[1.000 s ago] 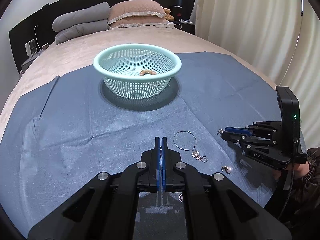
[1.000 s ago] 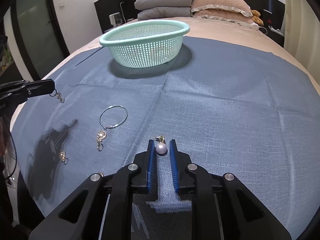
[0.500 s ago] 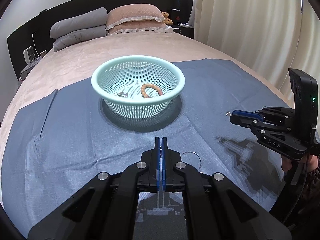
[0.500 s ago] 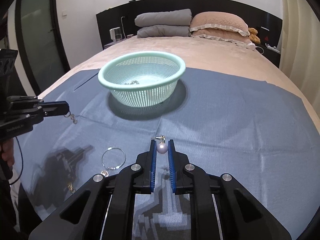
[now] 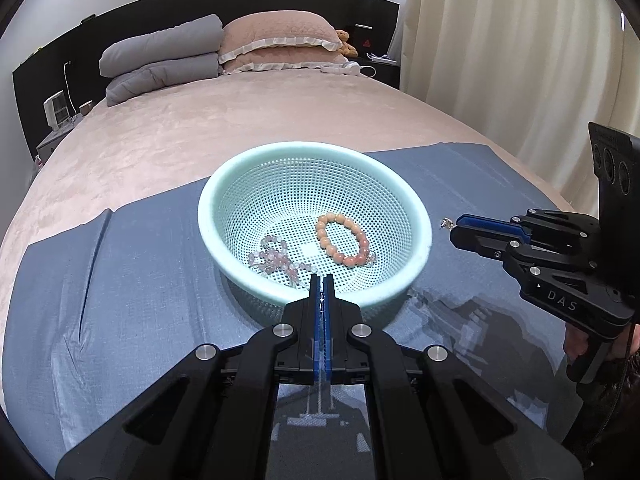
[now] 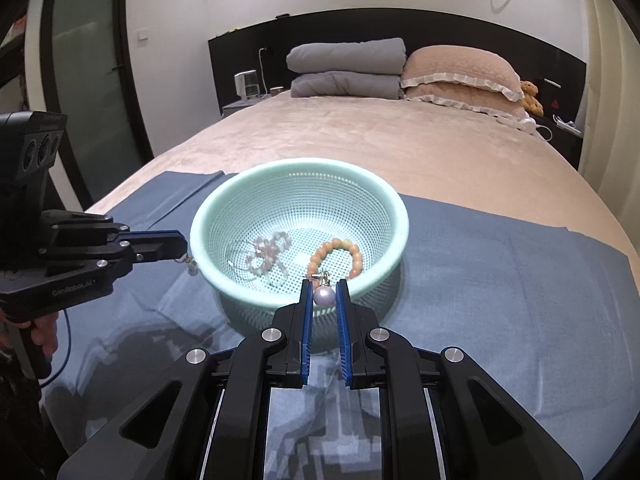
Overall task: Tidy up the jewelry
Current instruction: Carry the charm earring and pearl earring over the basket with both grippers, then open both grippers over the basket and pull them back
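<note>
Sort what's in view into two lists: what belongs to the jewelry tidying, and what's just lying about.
Part of the job:
- mint basket
- orange bead bracelet
- pale pink bead bracelet
- pearl earring in the right gripper
- small dangling earring in the left gripper

Lying about:
- pillows
- folded grey duvet
- teddy bear
- white headphones

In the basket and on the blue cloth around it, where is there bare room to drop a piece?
Inside the basket, the far half of the mesh floor, behind the peach bead bracelet and the pale pink bracelet, is bare. The blue cloth right of the basket is open. The near rim is crowded: the right gripper holds the pearl earring, with the left gripper alongside.
</note>
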### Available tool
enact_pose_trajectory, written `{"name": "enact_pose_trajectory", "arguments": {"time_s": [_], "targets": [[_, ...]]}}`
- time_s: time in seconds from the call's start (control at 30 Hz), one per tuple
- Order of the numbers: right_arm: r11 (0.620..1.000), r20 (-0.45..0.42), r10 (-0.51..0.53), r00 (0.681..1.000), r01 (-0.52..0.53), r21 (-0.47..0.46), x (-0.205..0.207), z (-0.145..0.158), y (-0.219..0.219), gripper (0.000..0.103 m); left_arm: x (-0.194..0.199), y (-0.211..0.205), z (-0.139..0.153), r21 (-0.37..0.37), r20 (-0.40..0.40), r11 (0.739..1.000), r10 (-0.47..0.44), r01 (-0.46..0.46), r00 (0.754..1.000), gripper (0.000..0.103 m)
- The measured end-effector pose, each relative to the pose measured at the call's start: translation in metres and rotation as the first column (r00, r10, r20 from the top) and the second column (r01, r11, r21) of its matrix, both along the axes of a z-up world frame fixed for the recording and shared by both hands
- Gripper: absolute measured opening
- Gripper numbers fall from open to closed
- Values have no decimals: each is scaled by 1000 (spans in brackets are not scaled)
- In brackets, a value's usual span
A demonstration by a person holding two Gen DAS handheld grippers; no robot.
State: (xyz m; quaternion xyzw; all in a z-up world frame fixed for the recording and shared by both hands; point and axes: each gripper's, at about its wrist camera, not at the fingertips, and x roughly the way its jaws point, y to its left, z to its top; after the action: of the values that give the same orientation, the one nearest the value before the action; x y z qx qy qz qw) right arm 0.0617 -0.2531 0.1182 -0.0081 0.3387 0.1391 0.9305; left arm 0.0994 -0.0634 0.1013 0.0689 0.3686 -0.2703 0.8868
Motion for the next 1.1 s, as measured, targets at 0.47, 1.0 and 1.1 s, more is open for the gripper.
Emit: {"name": "enact_pose_trajectory", "arguments": {"time_s": [0.47, 1.0, 1.1], "targets": [[1000, -27, 24, 999, -24, 20, 54, -22, 5, 11, 57, -8, -20, -14, -30, 1000, -24, 23, 999, 2], [999, -16, -31, 999, 31, 34, 34, -11, -5, 19, 29, 8, -6, -23, -11, 1000, -1, 1, 1000, 42], [999, -10, -35, 999, 35, 29, 20, -6, -3, 24, 12, 10, 0, -16, -2, 1000, -6, 6, 1000, 42]]}}
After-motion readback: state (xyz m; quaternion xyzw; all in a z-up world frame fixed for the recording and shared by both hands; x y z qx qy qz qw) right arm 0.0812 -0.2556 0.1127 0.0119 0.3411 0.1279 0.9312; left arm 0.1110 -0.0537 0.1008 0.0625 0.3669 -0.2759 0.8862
